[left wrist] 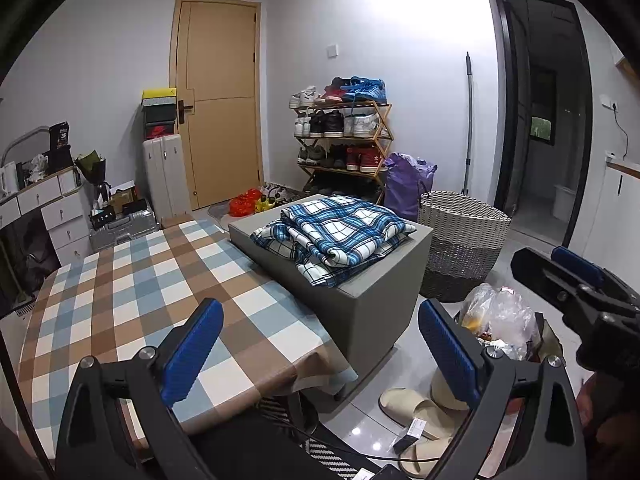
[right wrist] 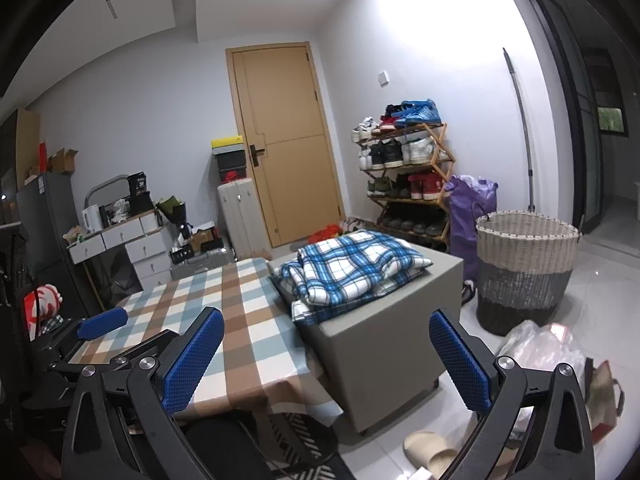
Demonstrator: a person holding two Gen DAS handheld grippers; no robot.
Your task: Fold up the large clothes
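The plaid garment [left wrist: 338,232], soft, limp and bulky, lies bundled on the grey ottoman [left wrist: 372,300], ahead of both grippers; grasp a loose outer edge or corner. Left gripper [left wrist: 320,348] and right gripper [right wrist: 326,354] stand wide, empty. Beyond, rightward, the woven basket [right wrist: 528,256]: contents hidden.

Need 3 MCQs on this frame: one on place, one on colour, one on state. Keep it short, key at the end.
1. Where does the plaid cloth lie?
A. in the wicker basket
B. on the grey box
C. on the floor

2. What colour are the gripper pads?
A. red
B. green
C. blue

3. How is the right gripper?
A. open, holding nothing
B. shut on the cloth
C. shut on a slipper

Key: B, the folded cloth sits on top of the grey box beside the checked table; C, the pads are blue in both views; A, its fingers stand wide apart with nothing between them.
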